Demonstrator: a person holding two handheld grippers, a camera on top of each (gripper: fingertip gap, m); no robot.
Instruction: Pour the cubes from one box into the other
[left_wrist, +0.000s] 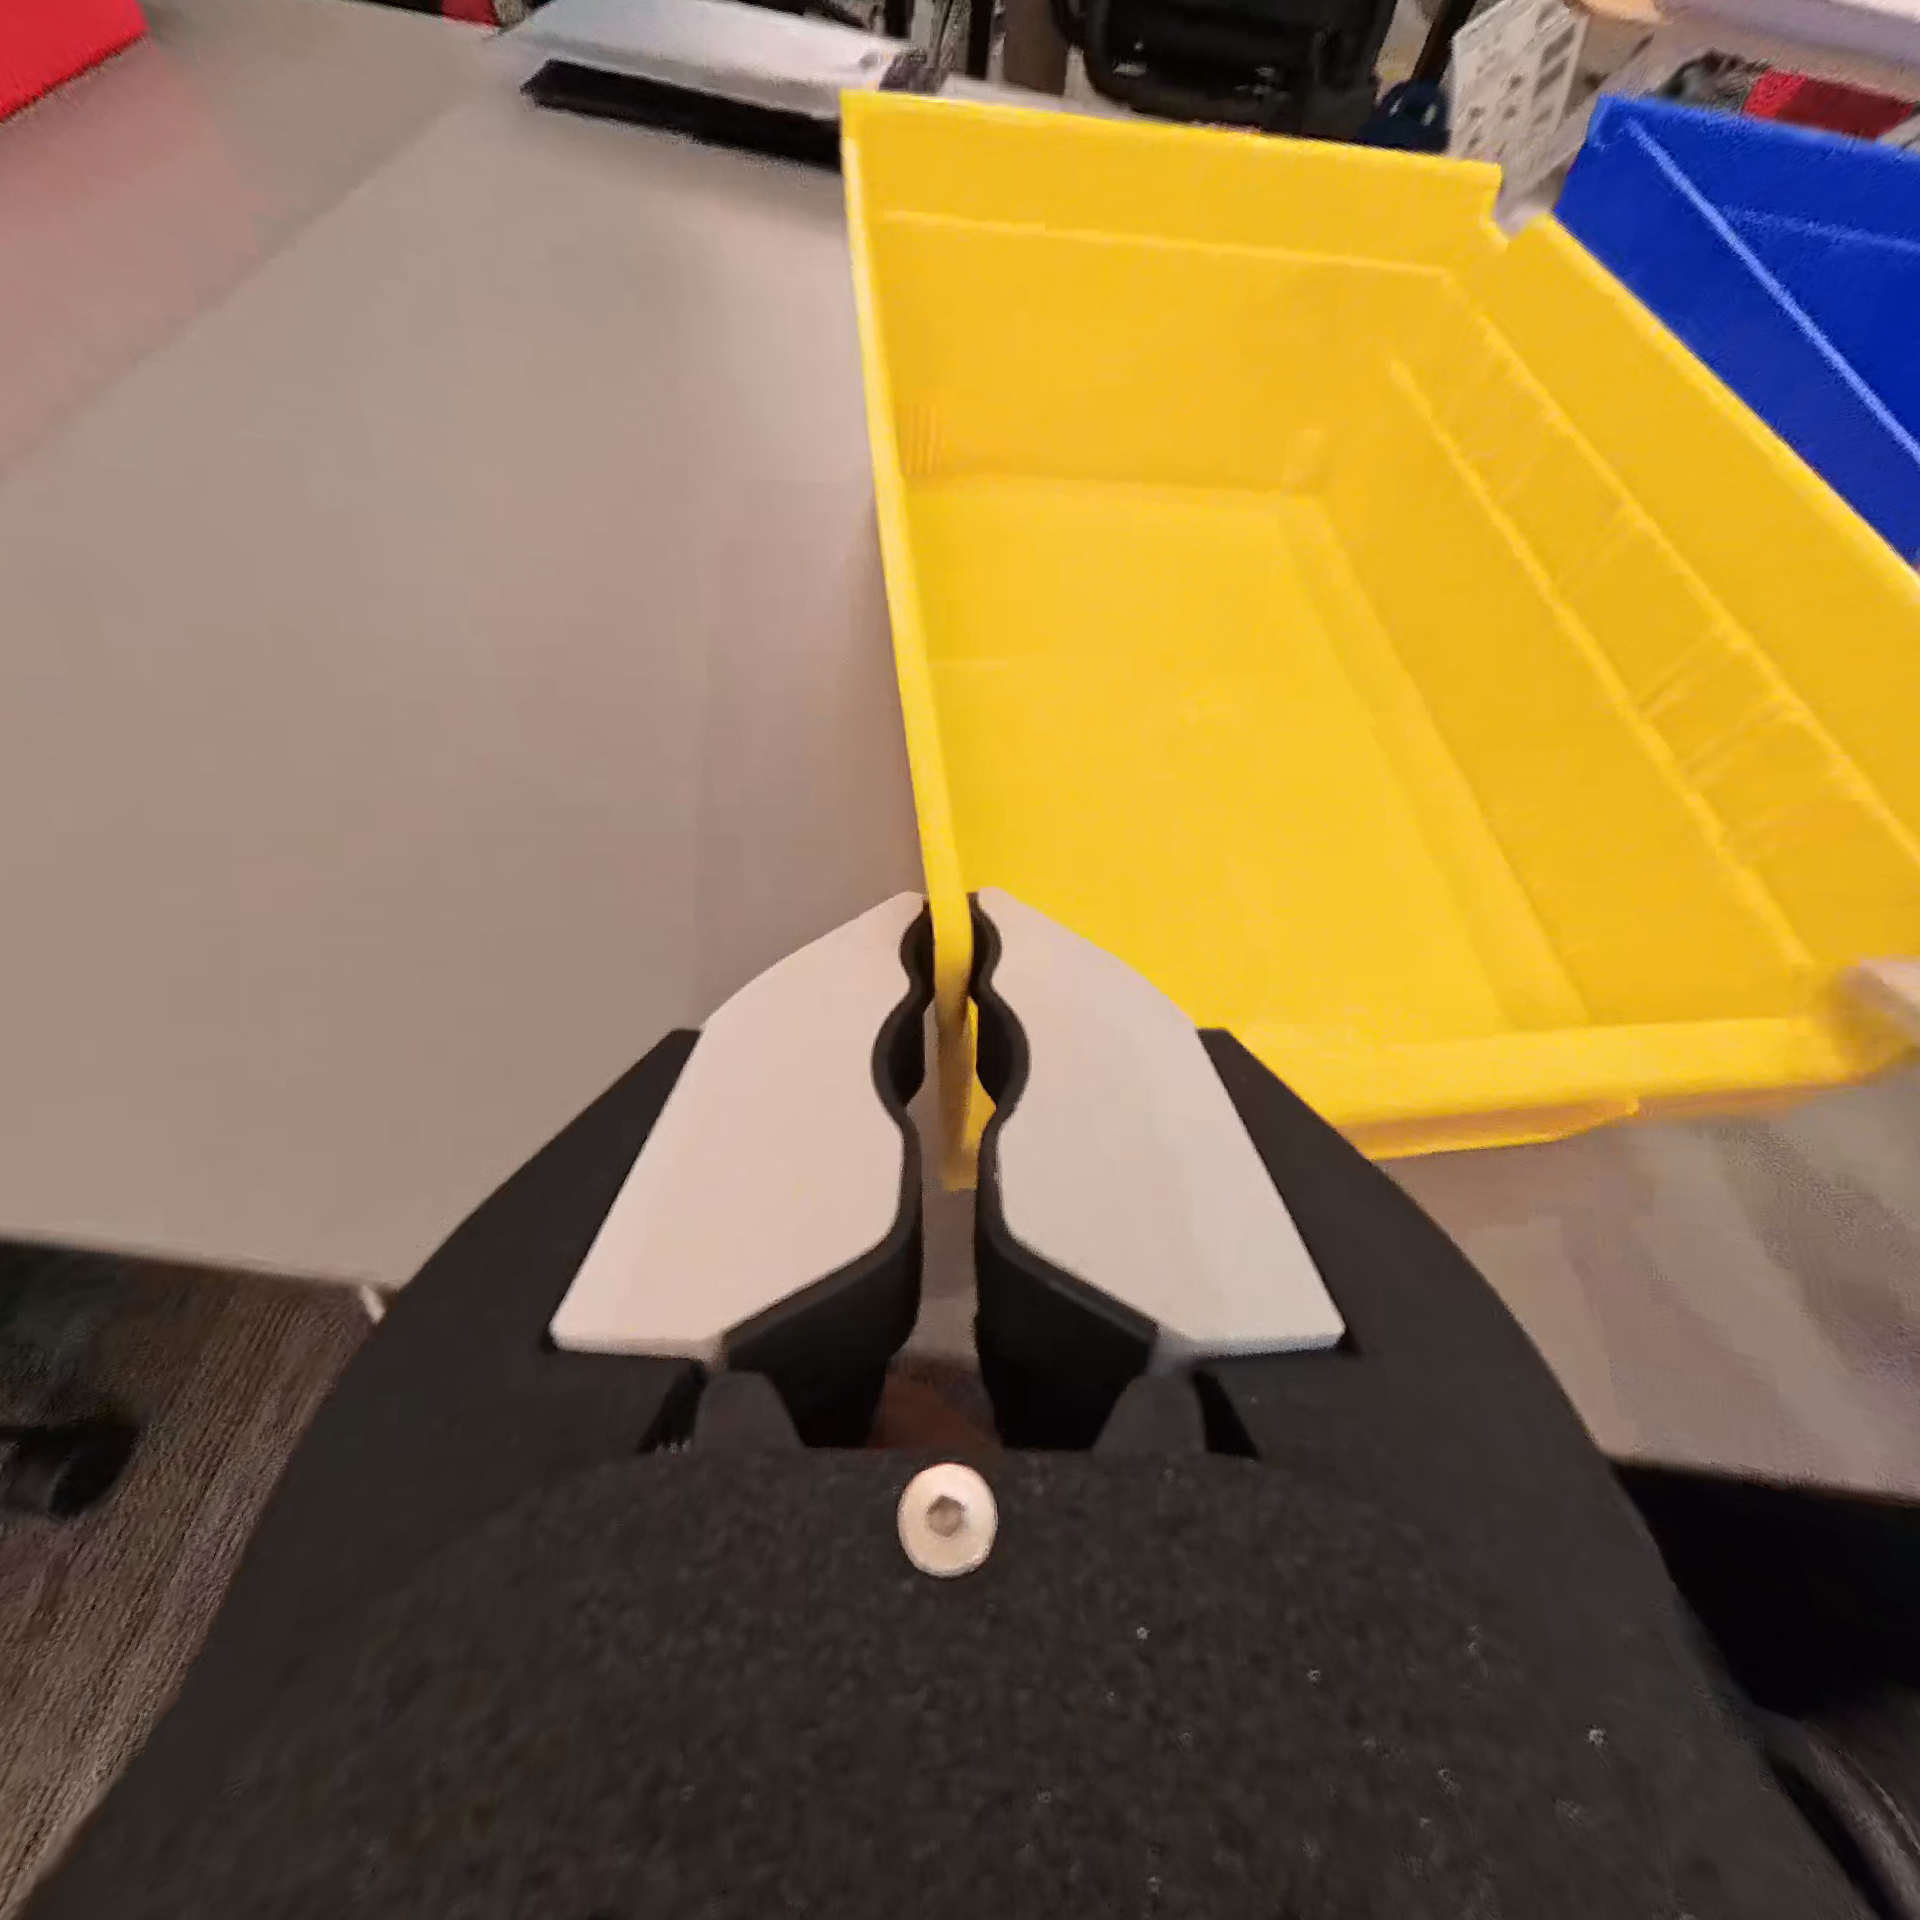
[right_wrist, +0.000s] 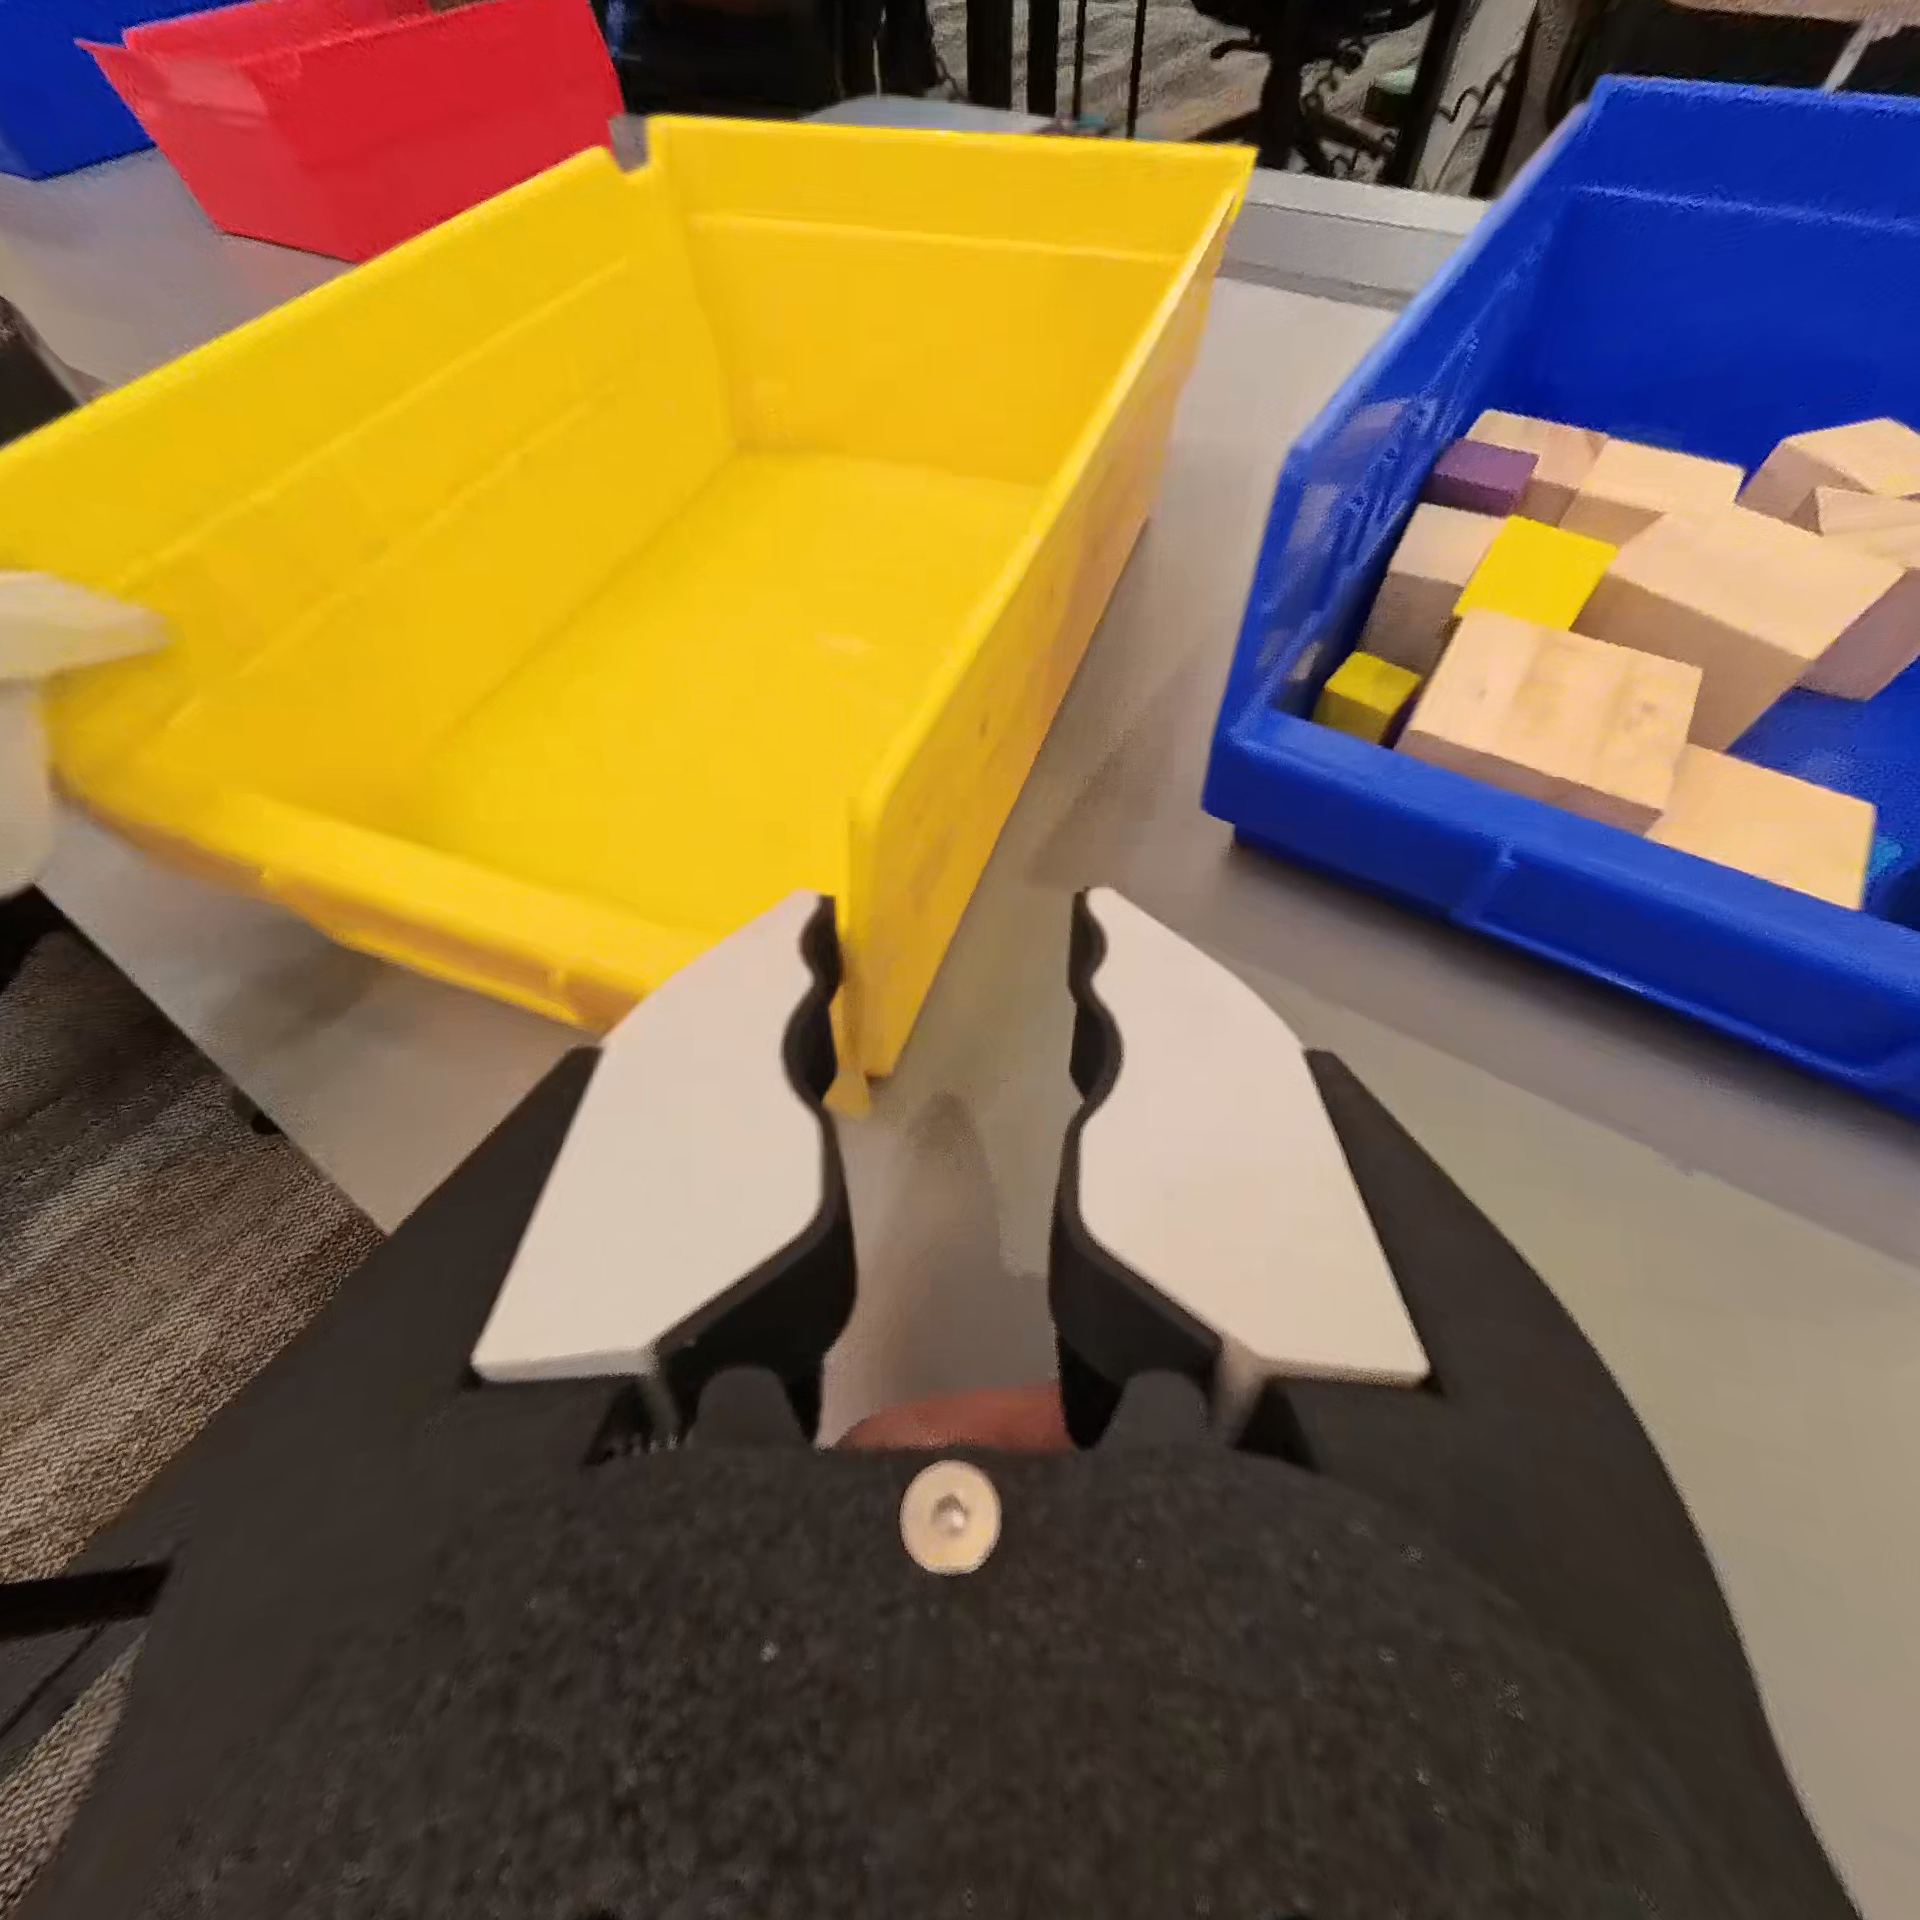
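Note:
The yellow box (left_wrist: 1195, 675) is empty and sits on the grey table. My left gripper (left_wrist: 951, 914) is shut on the box's left wall near the front corner, with both pads pressed on the thin rim. In the right wrist view, the yellow box (right_wrist: 644, 644) has its right wall between the fingers of my right gripper (right_wrist: 956, 914), which is open. Its left finger (right_wrist: 727, 1039) lies at the wall and its right finger stands well apart. The blue box (right_wrist: 1455, 831) to the right holds several wooden cubes (right_wrist: 1558, 707), some yellow and one purple.
A red box (right_wrist: 364, 135) and another blue box (right_wrist: 42, 94) stand behind the yellow one. The blue box with the cubes also shows in the left wrist view (left_wrist: 1766, 291). The table's front edge runs near both grippers, with carpet below.

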